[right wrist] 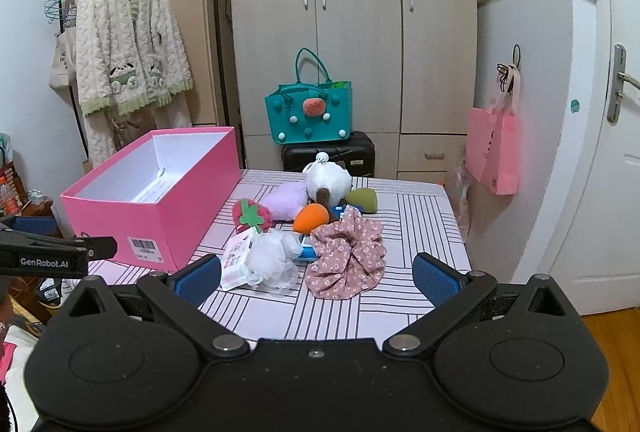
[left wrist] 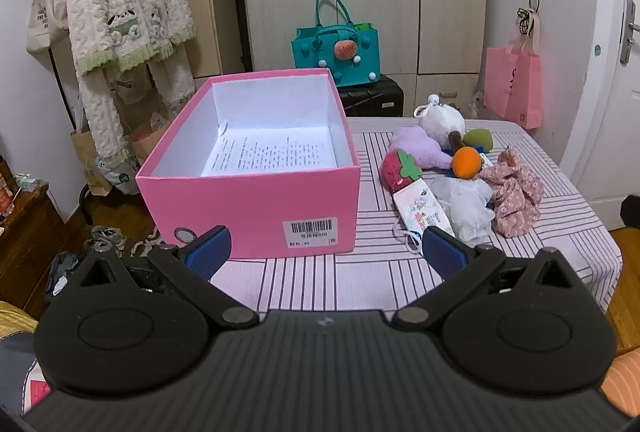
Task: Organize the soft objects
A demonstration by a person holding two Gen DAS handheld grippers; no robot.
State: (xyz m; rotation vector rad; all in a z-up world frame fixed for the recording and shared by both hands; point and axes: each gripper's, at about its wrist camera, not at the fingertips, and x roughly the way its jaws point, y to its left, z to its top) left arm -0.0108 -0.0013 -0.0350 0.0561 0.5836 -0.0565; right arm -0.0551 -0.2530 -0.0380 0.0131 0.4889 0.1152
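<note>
1. The left gripper (left wrist: 326, 252) hangs low in the left wrist view with its blue-padded fingers (left wrist: 210, 252) spread wide and nothing between them, in front of the near wall of the open pink cardboard box (left wrist: 248, 203).
2. That box sits at the centre left of the left wrist frame on the table with the pink-and-white striped cloth (left wrist: 360, 272); inside it only a printed sheet of paper (left wrist: 272, 155) lies on the white floor.
3. The right gripper (right wrist: 316, 278) is likewise wide open and holds nothing, low in the right wrist view, facing the heap of soft things.
4. The heap lies on the table to the right of the box, apart from it. Nearest the right gripper is a pink floral fabric scrunchie (right wrist: 346, 258), and just beside it to the left a white mesh bath puff (right wrist: 276, 258) resting against a printed children's face mask (right wrist: 236, 260).
5. Behind these, in the middle of the right wrist frame: an orange egg-shaped sponge (right wrist: 312, 218), a red plush strawberry with a green leaf (right wrist: 252, 216), a lilac fluffy plush (right wrist: 286, 199), a white round plush toy (right wrist: 328, 179) and an olive-green egg-shaped sponge (right wrist: 362, 199).
6. A blue flat item (right wrist: 310, 252) peeks out between the puff and the scrunchie; I cannot tell what it is.
7. At the left edge of the right wrist frame the left gripper's black body (right wrist: 44, 256) shows beside the box.
</note>
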